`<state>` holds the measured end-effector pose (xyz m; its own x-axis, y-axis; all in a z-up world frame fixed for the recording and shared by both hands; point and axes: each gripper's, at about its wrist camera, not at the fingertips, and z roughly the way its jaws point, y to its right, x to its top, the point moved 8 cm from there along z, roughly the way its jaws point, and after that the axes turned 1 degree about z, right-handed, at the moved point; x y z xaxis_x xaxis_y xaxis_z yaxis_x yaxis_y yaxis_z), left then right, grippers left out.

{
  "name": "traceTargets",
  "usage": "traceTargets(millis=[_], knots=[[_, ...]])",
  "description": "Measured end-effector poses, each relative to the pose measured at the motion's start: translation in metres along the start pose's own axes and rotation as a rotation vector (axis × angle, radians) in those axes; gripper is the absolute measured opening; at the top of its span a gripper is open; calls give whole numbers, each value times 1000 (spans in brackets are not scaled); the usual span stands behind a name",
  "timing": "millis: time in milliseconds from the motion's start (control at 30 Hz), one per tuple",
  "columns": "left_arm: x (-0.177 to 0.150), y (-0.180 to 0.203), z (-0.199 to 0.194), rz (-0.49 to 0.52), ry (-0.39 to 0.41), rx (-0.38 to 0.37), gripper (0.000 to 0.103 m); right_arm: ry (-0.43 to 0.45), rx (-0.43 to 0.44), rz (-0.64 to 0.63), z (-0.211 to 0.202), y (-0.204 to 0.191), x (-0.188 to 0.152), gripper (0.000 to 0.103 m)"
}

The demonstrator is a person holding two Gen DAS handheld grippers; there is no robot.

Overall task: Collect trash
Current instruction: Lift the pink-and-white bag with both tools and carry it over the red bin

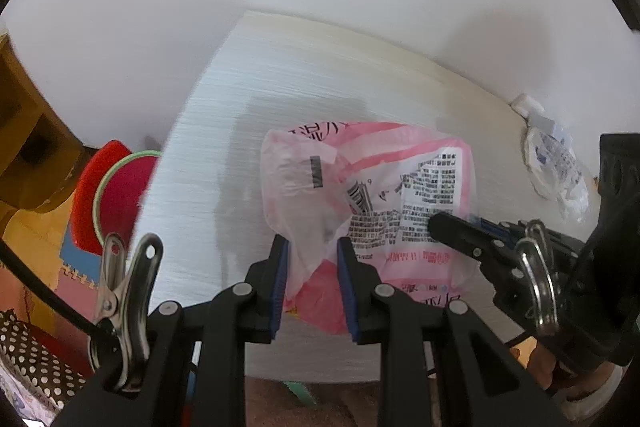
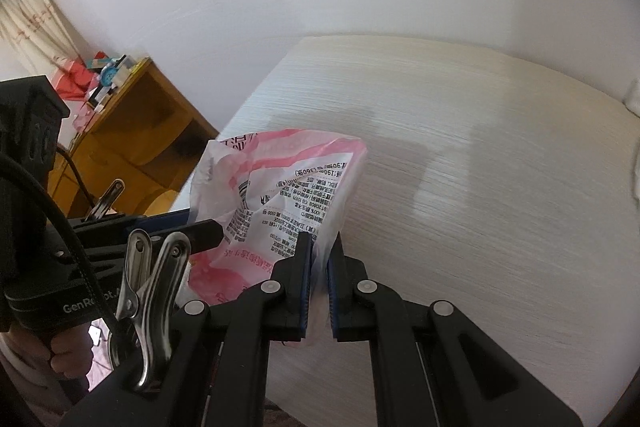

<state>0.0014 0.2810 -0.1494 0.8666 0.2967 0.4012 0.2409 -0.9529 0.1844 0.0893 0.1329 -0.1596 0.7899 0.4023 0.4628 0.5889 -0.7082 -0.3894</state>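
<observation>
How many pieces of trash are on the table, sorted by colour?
Pink and white printed plastic bag, held by both tongs: 1
White crumpled wrapper with blue print, at the table's far right edge: 1
Total: 2

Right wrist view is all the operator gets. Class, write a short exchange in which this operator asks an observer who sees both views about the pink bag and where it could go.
Operator: My jaws pinch the pink bag. Does the left gripper hold it too?
Observer: Yes. In the left wrist view its jaws are closed on the bag's bunched lower edge.
Operator: Is there any place for trash nearby?
Observer: A red container with a green rim stands on the floor, beside the table on its left in that view.
</observation>
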Motion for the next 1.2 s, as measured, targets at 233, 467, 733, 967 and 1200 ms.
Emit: traceTargets(millis=[233, 467, 733, 967, 1200], knots=[[0, -45, -18, -50, 26, 13, 25, -14, 25, -41, 16, -41, 5, 9], [-1, -88, -33, -119, 50, 34, 25, -33, 51, -89, 35, -86, 14, 9], [3, -136, -52, -196, 83, 49, 25, -48, 88, -138, 57, -135, 30, 9], [4, -188, -61, -260, 95, 77, 25, -73, 114, -186, 79, -168, 41, 9], [8, -230, -53, -299, 87, 94, 25, -118, 110, -219, 121, -207, 53, 9]])
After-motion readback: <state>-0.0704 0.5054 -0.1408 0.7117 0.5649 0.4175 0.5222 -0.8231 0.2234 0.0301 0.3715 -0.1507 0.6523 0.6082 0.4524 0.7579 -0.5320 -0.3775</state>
